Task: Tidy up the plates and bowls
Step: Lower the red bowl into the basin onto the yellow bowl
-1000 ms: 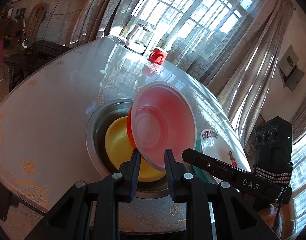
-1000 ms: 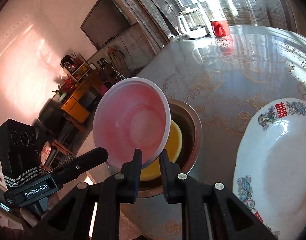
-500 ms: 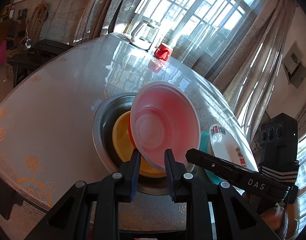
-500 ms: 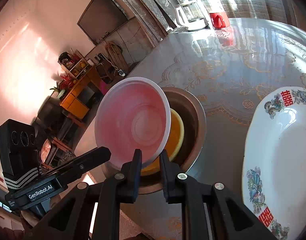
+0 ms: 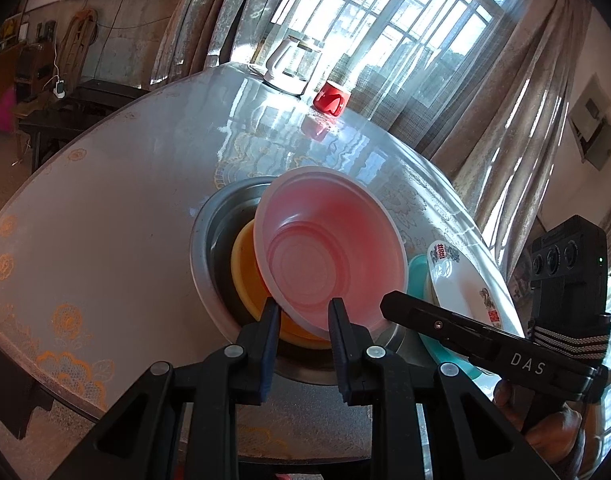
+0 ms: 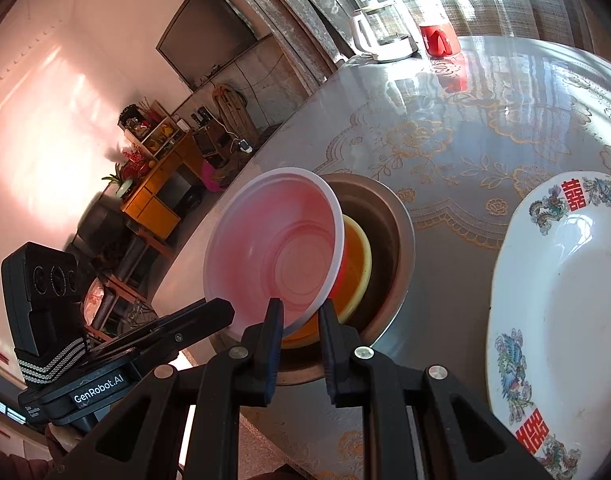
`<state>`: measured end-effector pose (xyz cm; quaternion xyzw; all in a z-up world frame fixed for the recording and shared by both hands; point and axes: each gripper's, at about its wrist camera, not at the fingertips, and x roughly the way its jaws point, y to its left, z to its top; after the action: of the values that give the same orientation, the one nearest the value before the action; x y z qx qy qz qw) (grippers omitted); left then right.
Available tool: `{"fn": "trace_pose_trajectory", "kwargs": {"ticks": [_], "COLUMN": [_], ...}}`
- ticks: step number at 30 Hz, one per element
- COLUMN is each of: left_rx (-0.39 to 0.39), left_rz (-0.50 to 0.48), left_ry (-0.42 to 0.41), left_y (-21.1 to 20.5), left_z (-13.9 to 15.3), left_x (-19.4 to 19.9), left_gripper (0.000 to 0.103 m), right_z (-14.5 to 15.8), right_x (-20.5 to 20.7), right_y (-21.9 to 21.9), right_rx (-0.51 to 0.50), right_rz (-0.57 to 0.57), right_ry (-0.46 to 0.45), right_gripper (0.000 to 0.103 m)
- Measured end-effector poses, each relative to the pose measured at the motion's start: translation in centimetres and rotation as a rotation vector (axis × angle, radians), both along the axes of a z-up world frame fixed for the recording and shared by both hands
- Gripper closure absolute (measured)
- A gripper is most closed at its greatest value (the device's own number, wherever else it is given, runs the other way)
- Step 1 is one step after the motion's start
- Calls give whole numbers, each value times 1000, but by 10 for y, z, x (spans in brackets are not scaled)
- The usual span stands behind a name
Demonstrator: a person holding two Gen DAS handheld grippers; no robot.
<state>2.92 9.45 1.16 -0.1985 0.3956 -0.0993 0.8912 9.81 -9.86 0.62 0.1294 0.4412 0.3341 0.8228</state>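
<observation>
A red bowl with a pale inside (image 5: 329, 248) (image 6: 277, 252) is held tilted by both grippers at its near rim. My left gripper (image 5: 303, 312) is shut on that rim, and my right gripper (image 6: 301, 312) is shut on it too. The bowl hangs over a yellow bowl (image 5: 245, 280) (image 6: 355, 264) that sits inside a steel basin (image 5: 209, 232) (image 6: 393, 216). A white patterned plate (image 6: 557, 300) (image 5: 457, 276) lies to the right, on a teal plate (image 5: 415, 272).
The round table (image 5: 105, 208) has a glossy floral cover. A white kettle (image 5: 287, 66) and a red cup (image 5: 331, 98) stand at the far edge by the curtained window. A dark bench and cabinets stand beyond the table's left side.
Both grippers have lowered the red bowl a little toward the yellow bowl in the basin. The views have shifted slightly; the grips are unchanged.
</observation>
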Motion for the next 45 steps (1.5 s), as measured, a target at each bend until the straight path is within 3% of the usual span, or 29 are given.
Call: {"fn": "trace_pose_trajectory", "kwargs": {"ticks": [31,41,45], "left_rx": [27,81,103], "left_rz": [16,40,47], "left_ry": [-8,-8,1], "left_y": [7,7,5], "left_z": [-2,-2,-4], "left_x": [-1,2,7], "left_gripper": [79,79,79], "right_z": [-7,-3,-5], "right_x": [4,3,3], "right_y": [-2,2,9], "right_rx": [-9,-71,-104], "right_rz": [-34,-39,-38], "right_ry": [28,-31,-52], "right_gripper": [83,80,85]}}
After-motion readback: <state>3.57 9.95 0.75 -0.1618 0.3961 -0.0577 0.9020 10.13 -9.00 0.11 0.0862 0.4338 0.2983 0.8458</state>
